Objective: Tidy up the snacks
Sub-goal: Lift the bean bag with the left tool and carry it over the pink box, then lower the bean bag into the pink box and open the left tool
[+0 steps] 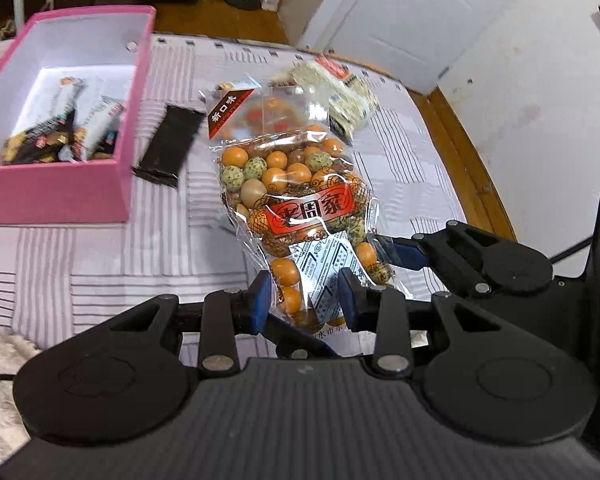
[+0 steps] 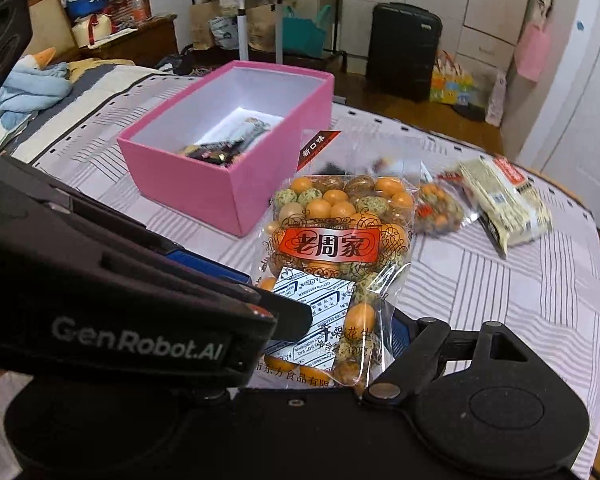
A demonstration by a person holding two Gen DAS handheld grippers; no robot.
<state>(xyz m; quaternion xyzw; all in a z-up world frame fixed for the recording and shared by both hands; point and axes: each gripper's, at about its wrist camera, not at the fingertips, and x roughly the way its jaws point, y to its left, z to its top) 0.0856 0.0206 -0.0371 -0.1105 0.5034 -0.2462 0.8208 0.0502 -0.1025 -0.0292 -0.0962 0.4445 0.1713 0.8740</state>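
**Near**
- Left gripper (image 1: pixel 304 292): blue pads drawn close together, pinching the lower end of the peanut bag over a white printed sachet inside it.
- Right gripper (image 2: pixel 324 332): jaws standing wide with the lower end of the same bag between them. The right-hand pad touches the bag's edge; the other finger is hidden behind the left gripper's body. Whether it actually grips cannot be told.
- Peanut bag (image 1: pixel 296 200): clear plastic with a red label, filled with orange, speckled green and brown coated balls. It is held by its near end, with the top pointing away over the sheet, just right of the pink box.
- Sheet (image 1: pixel 100 272): pale lilac with grey line patterns, covering the bed under everything.

**Middle**
- Pink box (image 1: pixel 60 196): open-topped with a white inside, left of the held bag.
- Wrapped snacks (image 1: pixel 60 132): several in dark and light wrappers, lying at the bottom of the pink box.
- Black packet (image 1: pixel 168 144): flat on the sheet, just beside the box's right wall.

**Far**
- Second peanut bag (image 2: pixel 436 208): lying on the sheet to the right, blurred.
- Cream packet (image 2: pixel 504 204): lying on the sheet with red at one end, just right of the second bag.
- Black suitcase (image 2: pixel 404 48): upright on the wooden floor beyond the bed.
- White door (image 1: pixel 400 12): beyond the bed's far right corner.
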